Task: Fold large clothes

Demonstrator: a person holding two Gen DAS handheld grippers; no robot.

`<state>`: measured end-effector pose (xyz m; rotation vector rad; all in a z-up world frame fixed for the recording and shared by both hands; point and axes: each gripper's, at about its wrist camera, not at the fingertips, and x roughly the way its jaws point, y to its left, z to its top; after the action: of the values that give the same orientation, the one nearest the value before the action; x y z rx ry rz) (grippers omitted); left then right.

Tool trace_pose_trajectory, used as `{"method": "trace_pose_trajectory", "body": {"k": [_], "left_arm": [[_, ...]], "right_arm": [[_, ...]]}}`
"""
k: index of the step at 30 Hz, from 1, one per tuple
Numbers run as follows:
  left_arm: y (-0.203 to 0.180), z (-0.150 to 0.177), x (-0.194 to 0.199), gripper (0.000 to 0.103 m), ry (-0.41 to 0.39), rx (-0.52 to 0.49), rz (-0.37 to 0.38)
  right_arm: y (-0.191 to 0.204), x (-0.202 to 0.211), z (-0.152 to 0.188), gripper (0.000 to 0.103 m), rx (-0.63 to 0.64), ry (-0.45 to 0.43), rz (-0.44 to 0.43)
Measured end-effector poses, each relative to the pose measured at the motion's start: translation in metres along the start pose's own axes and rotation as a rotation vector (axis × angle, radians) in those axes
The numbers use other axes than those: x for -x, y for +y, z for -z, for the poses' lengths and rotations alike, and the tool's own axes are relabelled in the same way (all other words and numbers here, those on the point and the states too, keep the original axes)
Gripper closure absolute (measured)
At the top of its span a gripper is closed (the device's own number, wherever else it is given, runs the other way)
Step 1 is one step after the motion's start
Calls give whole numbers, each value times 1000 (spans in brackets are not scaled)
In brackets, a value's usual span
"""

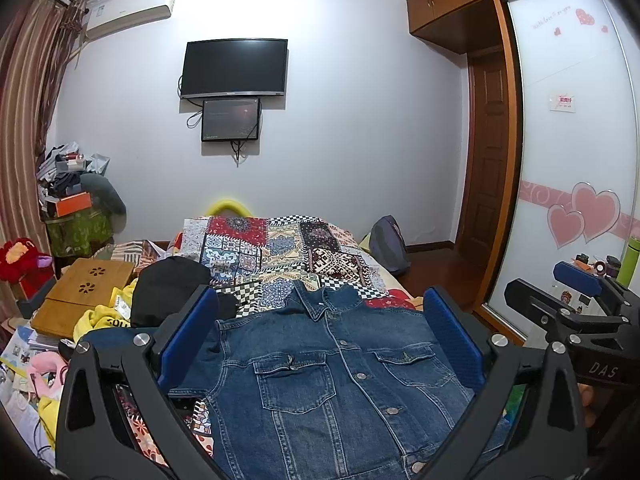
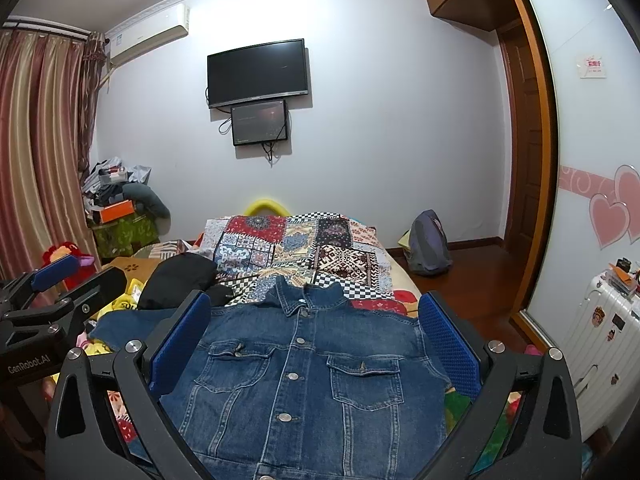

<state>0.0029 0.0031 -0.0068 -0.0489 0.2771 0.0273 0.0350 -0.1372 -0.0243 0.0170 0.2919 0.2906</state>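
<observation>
I see the dark blue buttoned denim jacket (image 1: 340, 376) lying front-up and flat on the bed, collar toward the patchwork quilt (image 1: 280, 248). My left gripper (image 1: 320, 344) and right gripper (image 2: 316, 344) both hover above it, blue-padded fingers spread wide, holding nothing.

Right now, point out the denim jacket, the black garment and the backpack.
denim jacket (image 2: 304, 364): right wrist view, button placket at chest.
black garment (image 1: 170, 284): left wrist view, middle of the heap.
backpack (image 2: 430, 246): right wrist view, front panel.
</observation>
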Motion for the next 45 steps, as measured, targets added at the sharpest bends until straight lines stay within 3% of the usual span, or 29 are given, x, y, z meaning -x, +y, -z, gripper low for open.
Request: {"method": "trace_pose_trajectory", "body": {"k": [45], "left_arm": [[6, 2, -7, 0, 18, 1, -25]], "right_arm": [[2, -7, -2, 0, 5, 19, -1]]}}
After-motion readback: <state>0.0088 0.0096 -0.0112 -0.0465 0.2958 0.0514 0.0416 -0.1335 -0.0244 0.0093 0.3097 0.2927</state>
